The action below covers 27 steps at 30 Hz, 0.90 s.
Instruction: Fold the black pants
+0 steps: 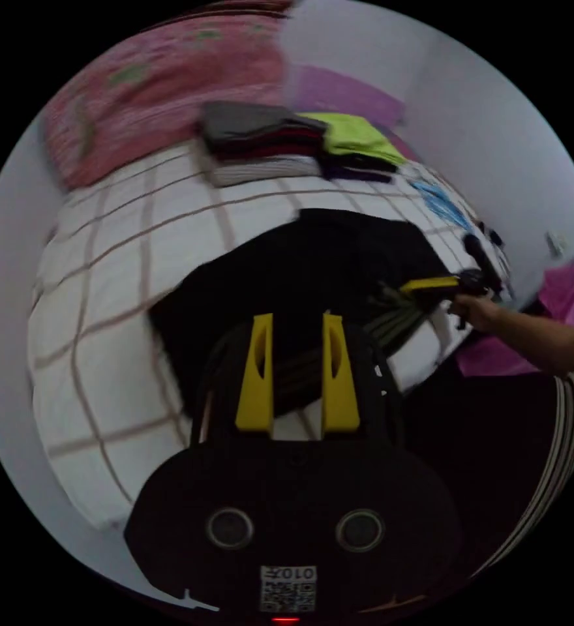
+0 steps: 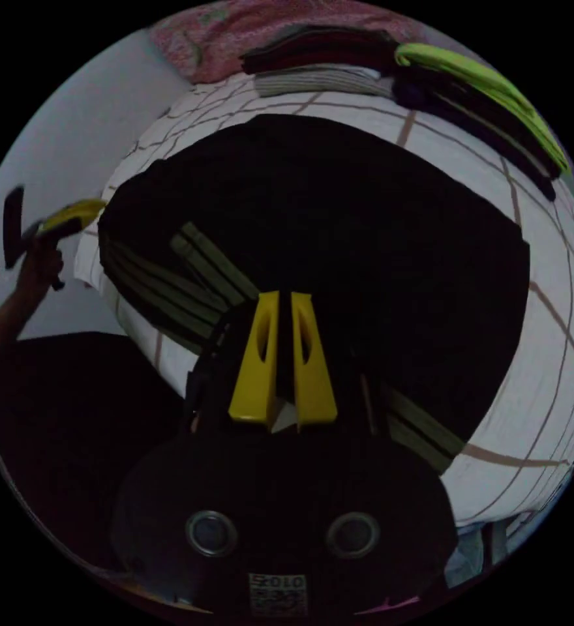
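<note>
Black pants [image 2: 339,215] lie spread on the checked bed [image 1: 104,274], striped waistband toward the near edge. Left gripper [image 1: 297,326]: jaws parted, hovering over the cloth at 6 o'clock in its own view. Right gripper [image 2: 280,306]: jaws nearly together at the waistband; whether cloth is caught between them, cannot tell. Folded clothes [image 1: 261,140] sit at 12 o'clock. Judgement: fabric soft, light, limp; take it at the waistband corners.
</note>
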Motion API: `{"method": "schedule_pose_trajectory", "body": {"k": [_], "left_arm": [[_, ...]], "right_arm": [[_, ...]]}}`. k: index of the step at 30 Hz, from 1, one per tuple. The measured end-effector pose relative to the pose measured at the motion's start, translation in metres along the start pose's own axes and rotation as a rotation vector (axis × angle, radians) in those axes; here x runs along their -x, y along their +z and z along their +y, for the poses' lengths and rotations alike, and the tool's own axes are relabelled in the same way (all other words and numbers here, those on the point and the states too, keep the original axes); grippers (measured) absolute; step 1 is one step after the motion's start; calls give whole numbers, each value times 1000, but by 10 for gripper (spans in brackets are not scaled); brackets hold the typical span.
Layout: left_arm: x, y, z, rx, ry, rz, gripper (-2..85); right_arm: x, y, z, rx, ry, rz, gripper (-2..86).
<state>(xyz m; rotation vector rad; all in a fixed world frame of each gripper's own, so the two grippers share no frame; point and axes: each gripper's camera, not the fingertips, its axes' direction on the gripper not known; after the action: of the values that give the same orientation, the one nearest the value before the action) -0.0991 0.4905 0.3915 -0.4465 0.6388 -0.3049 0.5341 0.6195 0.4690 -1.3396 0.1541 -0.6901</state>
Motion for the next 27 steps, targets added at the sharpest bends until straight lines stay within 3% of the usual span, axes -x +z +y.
{"method": "schedule_pose_trajectory", "body": {"k": [5, 10, 22, 27], "left_arm": [[92, -25, 108, -17, -390, 5, 144], [137, -29, 158, -142, -597, 116, 156], [202, -7, 196, -150, -826, 397, 152], [216, -16, 206, -124, -837, 371, 126]], "right_arm": [[13, -35, 13, -56, 31, 92, 55], [49, -81, 28, -158, -10, 93, 52], [134, -95, -5, -126, -266, 131, 45], [144, -84, 0, -80, -269, 129, 40]]}}
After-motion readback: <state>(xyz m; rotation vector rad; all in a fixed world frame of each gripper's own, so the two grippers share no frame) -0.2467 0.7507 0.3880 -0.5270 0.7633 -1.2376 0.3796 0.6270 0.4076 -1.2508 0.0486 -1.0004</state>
